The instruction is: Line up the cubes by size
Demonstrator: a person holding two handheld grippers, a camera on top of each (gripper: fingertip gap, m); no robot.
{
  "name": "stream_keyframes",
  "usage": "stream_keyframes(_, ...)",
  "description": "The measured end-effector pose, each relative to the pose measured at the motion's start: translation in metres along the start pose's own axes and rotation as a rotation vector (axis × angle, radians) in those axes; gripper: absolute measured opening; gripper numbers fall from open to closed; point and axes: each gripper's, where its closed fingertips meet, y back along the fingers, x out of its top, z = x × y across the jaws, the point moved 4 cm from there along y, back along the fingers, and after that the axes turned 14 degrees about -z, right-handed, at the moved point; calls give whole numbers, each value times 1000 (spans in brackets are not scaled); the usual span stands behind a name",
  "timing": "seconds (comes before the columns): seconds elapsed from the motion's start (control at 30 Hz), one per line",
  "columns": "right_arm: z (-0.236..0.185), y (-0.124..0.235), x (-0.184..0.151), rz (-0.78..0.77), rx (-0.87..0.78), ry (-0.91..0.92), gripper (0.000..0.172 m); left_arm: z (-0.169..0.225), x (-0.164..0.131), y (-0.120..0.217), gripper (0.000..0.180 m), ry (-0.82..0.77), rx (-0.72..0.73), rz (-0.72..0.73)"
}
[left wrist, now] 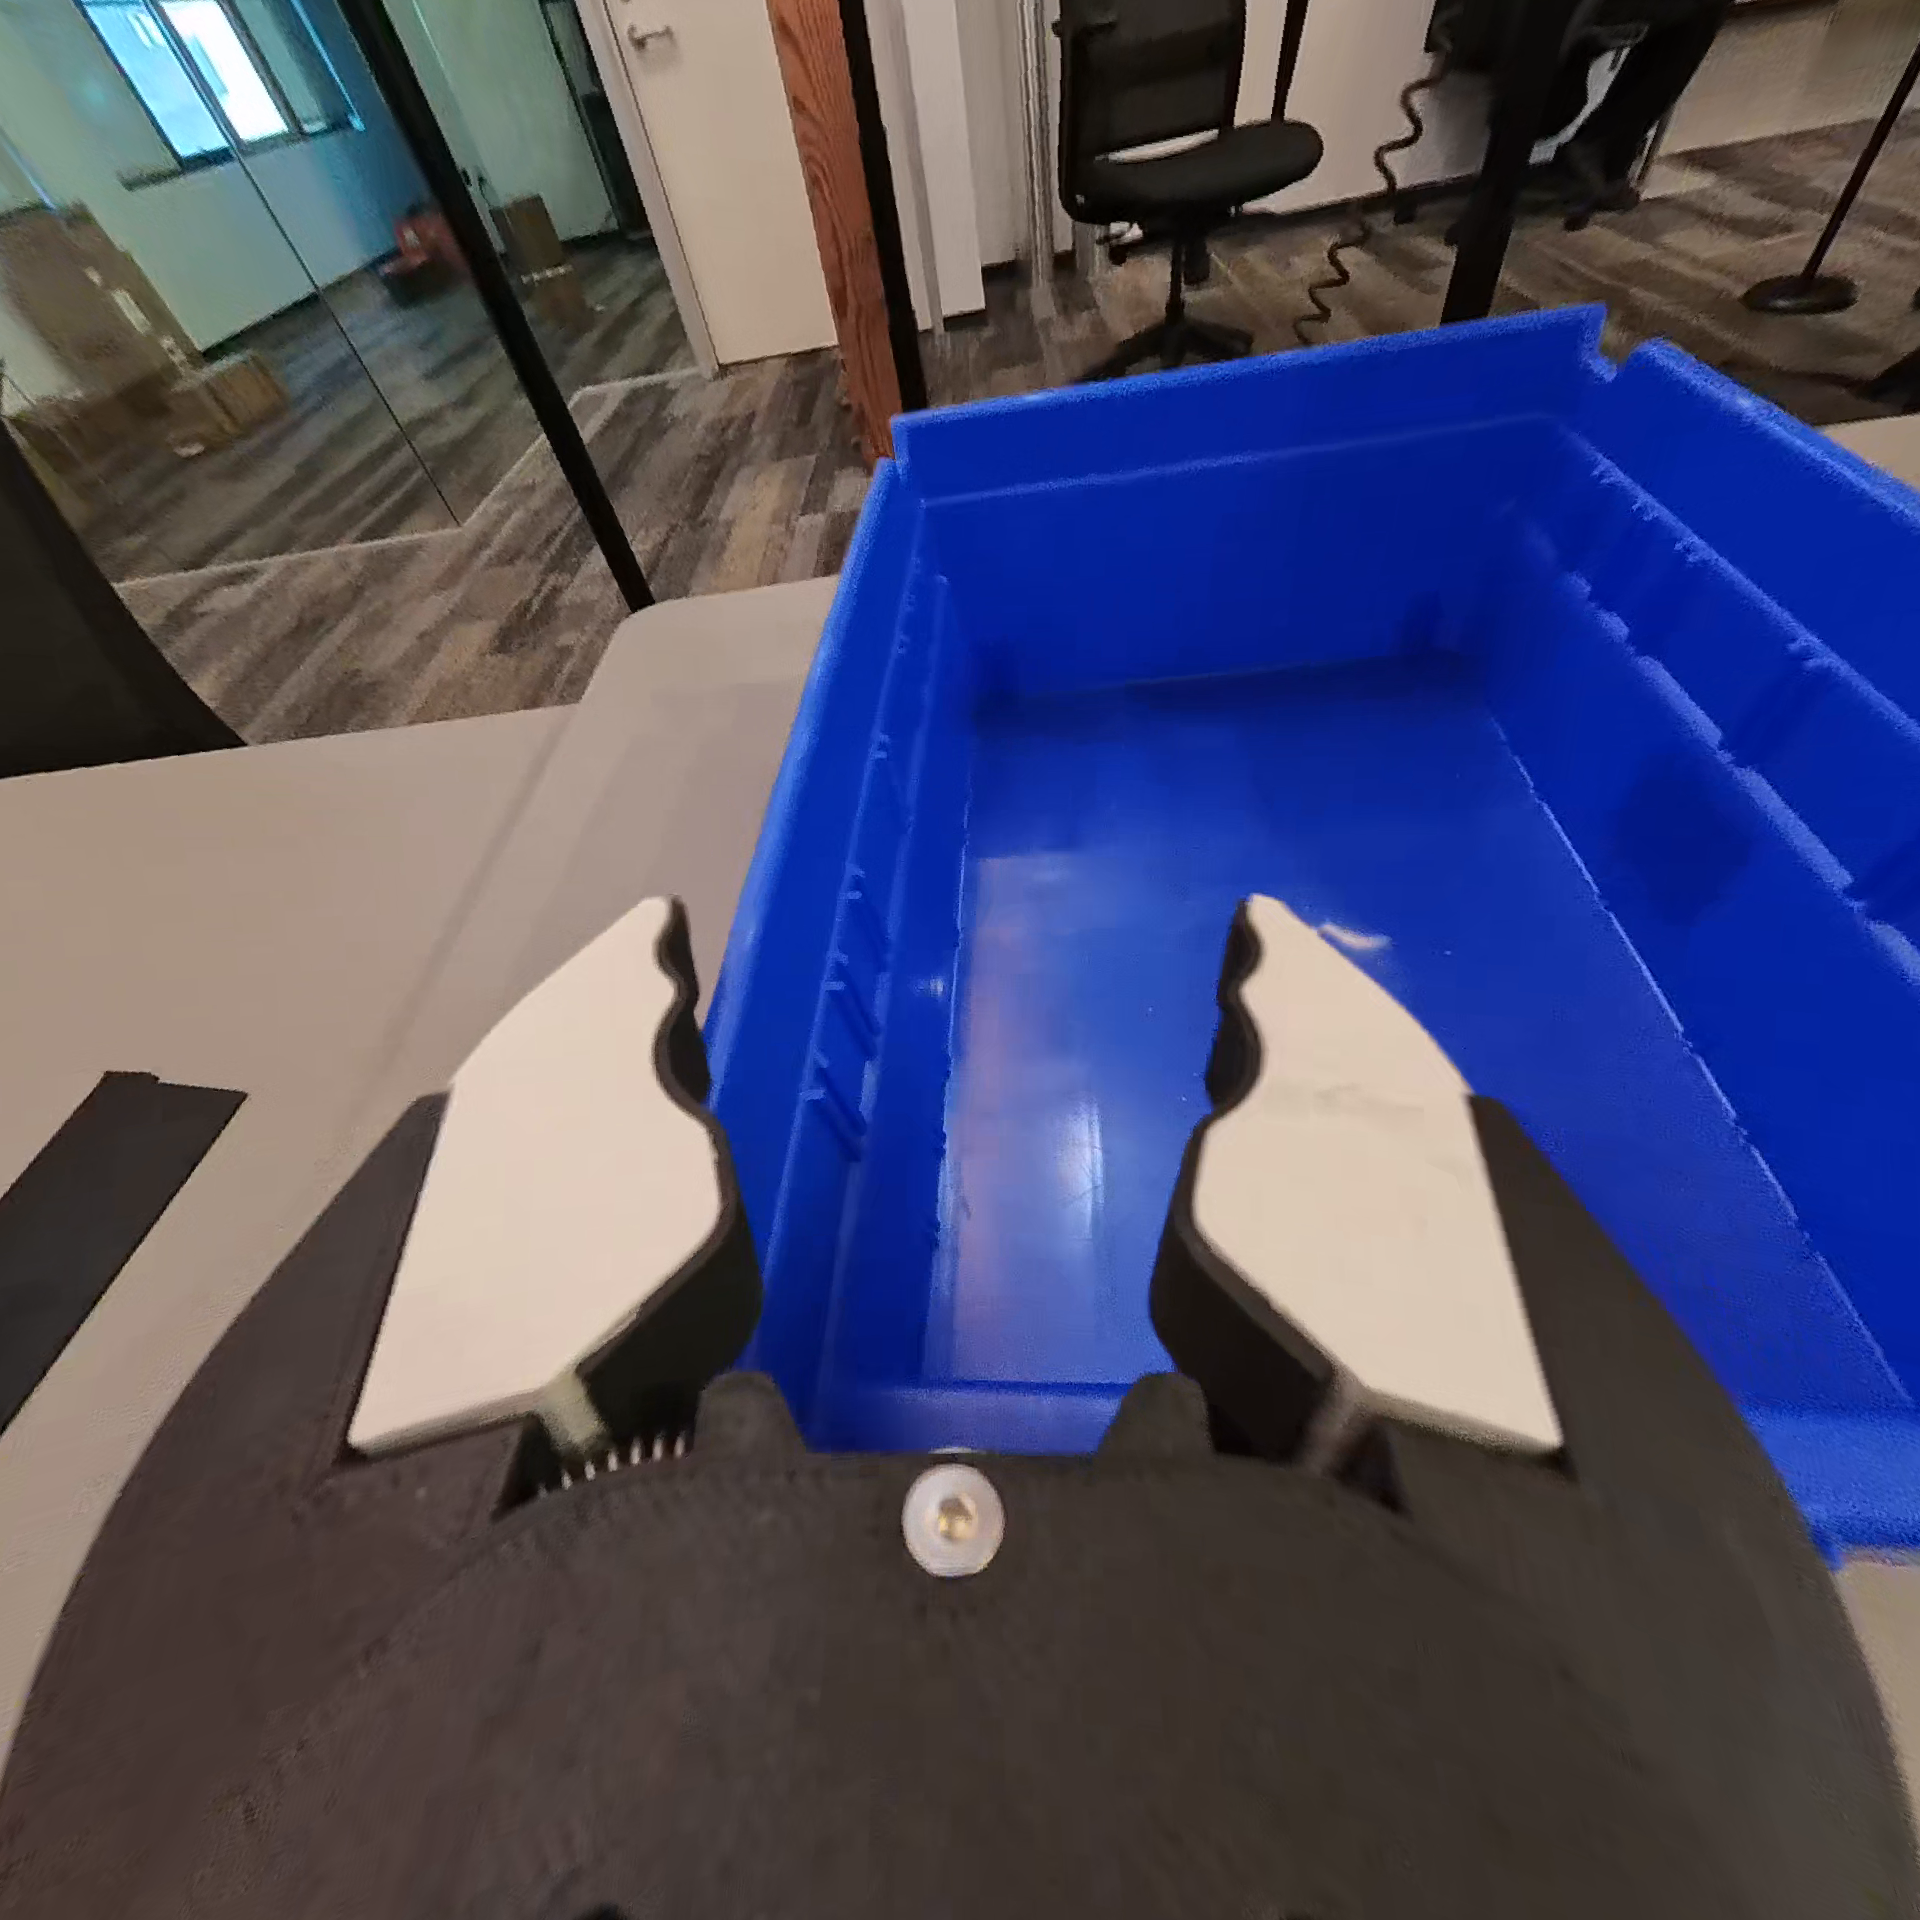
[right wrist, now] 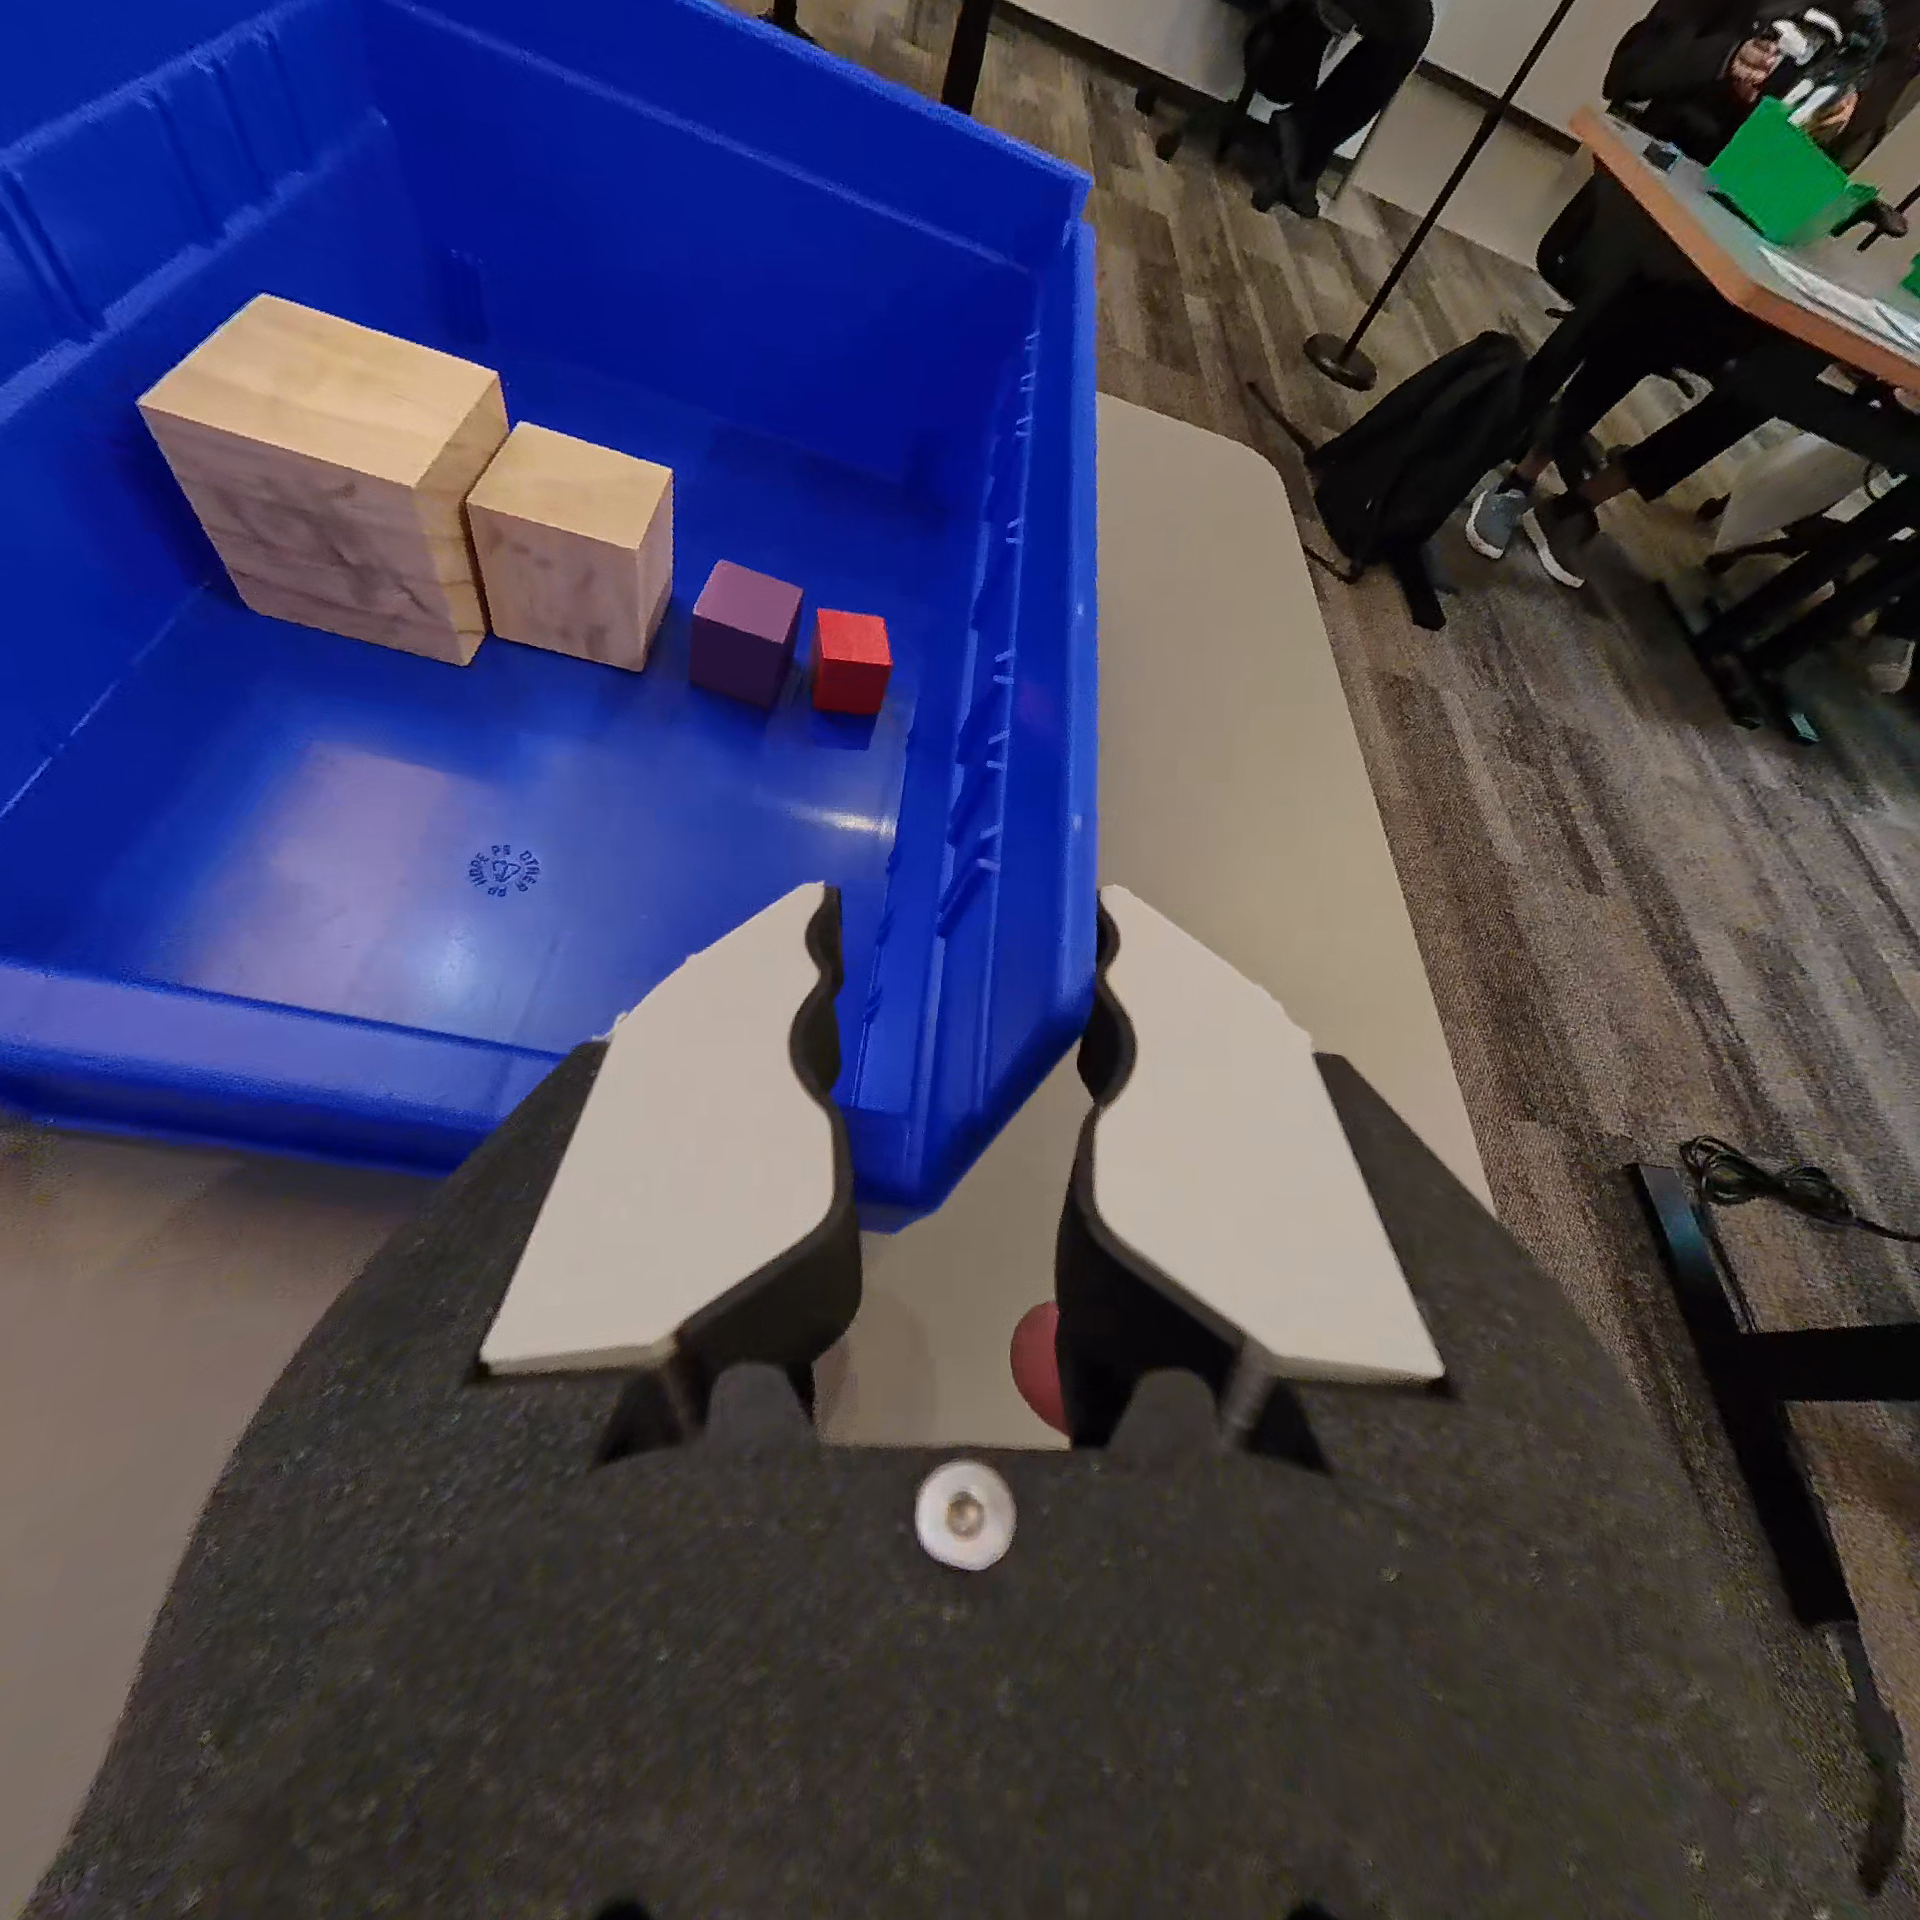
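Claws first: my left gripper (left wrist: 961, 935) stood wide apart and empty over the blue bin's (left wrist: 1226, 488) near wall; my right gripper (right wrist: 966, 925) was parted astride the bin's right wall, gripping nothing. Farther in, on the bin floor, sat the row: large wooden cube (right wrist: 322, 478), smaller wooden cube (right wrist: 569, 545), purple cube (right wrist: 743, 639), red cube (right wrist: 850, 660). Judged all rigid, light, smooth-faced; take opposite flat sides.

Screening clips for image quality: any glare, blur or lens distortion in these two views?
Left wrist view: pale glare on the blue bin floor, background and edges slightly smeared, wide-angle bending of straight lines. Right wrist view: sharper; cubes crisp, including the red cube; soft reflections on the bin floor, table edge curved.
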Motion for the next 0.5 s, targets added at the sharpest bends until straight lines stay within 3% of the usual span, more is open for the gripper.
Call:
stream_keyframes(0.23,10,-5,3,-25,-7,-22,16,-18,4,-8,63,32,48,35)
stream_keyframes(0.4,9,-6,4,-18,54,-19,10,-33,4,-5,14,87,70,71)
stream_keyframes(0.5,5,-5,3,-11,117,-37,6,-34,1,-1,8,111,22,105)
